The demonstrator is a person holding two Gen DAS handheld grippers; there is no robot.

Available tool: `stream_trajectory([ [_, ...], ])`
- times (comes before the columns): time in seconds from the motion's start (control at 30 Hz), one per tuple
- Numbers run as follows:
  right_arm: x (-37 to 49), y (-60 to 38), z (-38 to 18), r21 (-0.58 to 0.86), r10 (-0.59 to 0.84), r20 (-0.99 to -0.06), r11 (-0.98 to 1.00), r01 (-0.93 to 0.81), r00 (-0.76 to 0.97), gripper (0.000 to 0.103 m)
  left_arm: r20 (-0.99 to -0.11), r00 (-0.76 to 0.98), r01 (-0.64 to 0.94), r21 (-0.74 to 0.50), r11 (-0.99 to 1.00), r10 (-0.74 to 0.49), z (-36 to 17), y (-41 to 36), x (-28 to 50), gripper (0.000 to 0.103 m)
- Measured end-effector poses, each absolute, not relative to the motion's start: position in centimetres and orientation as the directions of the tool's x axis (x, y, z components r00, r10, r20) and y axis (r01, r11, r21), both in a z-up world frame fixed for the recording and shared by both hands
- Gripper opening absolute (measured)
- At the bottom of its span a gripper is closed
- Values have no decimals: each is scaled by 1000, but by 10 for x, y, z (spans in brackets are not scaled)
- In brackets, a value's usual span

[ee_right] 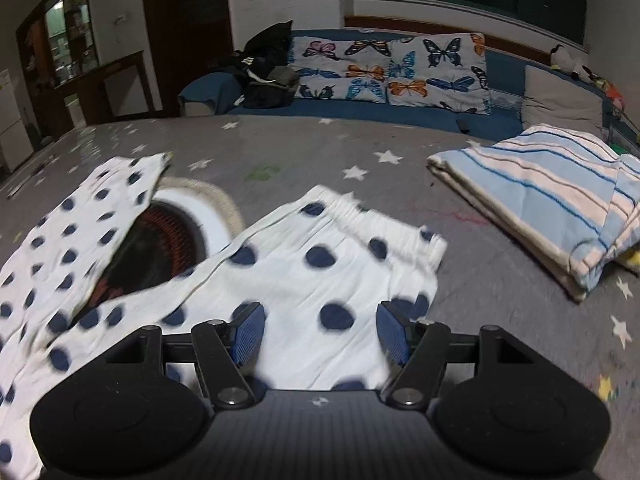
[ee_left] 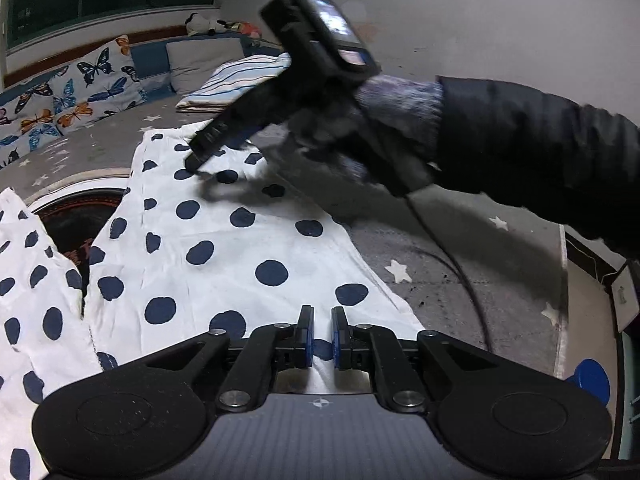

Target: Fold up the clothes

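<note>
White trousers with navy polka dots (ee_left: 208, 240) lie spread on a grey star-patterned mat; they also show in the right wrist view (ee_right: 304, 280), waistband at the far end. My left gripper (ee_left: 322, 334) sits low over the near edge of the cloth, its blue pads a narrow gap apart with white cloth showing between them. My right gripper (ee_right: 320, 332) is open, hovering just above the trousers. In the left wrist view the right gripper (ee_left: 196, 162) reaches down to the far part of the trousers, held by a gloved hand.
A folded blue-striped blanket (ee_right: 552, 200) lies on the mat to the right. A round dark-centred rug or cushion (ee_right: 176, 236) shows between the trouser legs. Butterfly cushions (ee_right: 396, 72) line a blue sofa behind. A cable (ee_left: 460, 264) trails over the mat.
</note>
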State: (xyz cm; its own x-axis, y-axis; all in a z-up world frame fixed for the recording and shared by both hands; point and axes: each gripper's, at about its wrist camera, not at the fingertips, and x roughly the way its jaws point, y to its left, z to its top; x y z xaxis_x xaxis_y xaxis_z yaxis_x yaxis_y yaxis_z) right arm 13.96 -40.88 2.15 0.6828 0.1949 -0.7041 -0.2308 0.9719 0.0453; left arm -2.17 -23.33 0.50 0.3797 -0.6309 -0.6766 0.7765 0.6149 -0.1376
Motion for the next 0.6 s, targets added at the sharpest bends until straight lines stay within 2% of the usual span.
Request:
stream_trajectory([
  [0.2, 170, -411, 18, 18, 141, -695, 984, -179, 705, 64, -674, 377, 773, -149, 616, -636, 6, -231, -22, 12],
  [0.3, 174, -413, 22, 13, 129, -696, 986, -168, 706, 63, -675, 382, 772, -142, 619, -631, 8, -230, -25, 17],
  [0.53, 146, -432, 44, -2, 101, -688, 990, -141, 719, 64, -655, 409, 784, -104, 612, -636, 19, -223, -47, 45],
  [0.6, 135, -437, 47, -3, 96, -690, 991, -136, 717, 65, -653, 415, 786, -92, 611, -633, 21, -221, -57, 49],
])
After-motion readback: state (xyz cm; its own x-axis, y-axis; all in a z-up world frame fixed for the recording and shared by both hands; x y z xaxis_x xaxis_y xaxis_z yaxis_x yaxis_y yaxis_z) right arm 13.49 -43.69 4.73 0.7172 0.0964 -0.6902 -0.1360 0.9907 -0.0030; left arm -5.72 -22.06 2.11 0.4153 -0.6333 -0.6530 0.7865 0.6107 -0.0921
